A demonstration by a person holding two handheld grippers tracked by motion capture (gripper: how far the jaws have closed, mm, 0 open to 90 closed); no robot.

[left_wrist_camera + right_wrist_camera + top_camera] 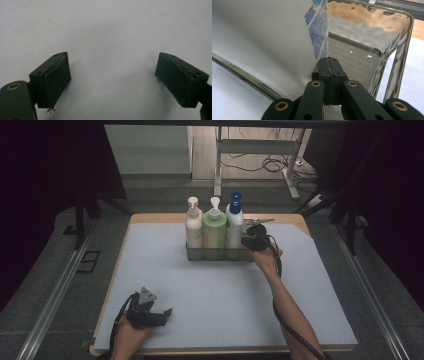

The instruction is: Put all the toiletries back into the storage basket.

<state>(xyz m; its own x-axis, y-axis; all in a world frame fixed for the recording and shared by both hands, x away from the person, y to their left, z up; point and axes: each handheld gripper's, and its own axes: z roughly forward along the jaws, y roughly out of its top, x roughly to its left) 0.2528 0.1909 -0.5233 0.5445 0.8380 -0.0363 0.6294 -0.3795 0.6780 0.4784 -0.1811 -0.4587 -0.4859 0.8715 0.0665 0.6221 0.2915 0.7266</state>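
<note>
Three pump bottles stand side by side in a metal rack [220, 255] at the back of the table: a cream one [193, 225], a green one [214, 229] and a white one with a blue cap [234, 222]. My right gripper [248, 241] is at the rack's right end, beside the white bottle. In the right gripper view its jaws [329, 65] are shut together with nothing between them, their tip close against the white bottle [262, 37] with blue print, above the rack [394, 47]. My left gripper [162, 315] rests near the table's front left, open [112, 80] over bare mat.
A pale grey mat [210, 290] covers the wooden table. The rack's shiny wire rim [404, 22] curves around the right gripper's far side. Dark floor and metal rails flank the table, and a desk frame with cables stands behind it.
</note>
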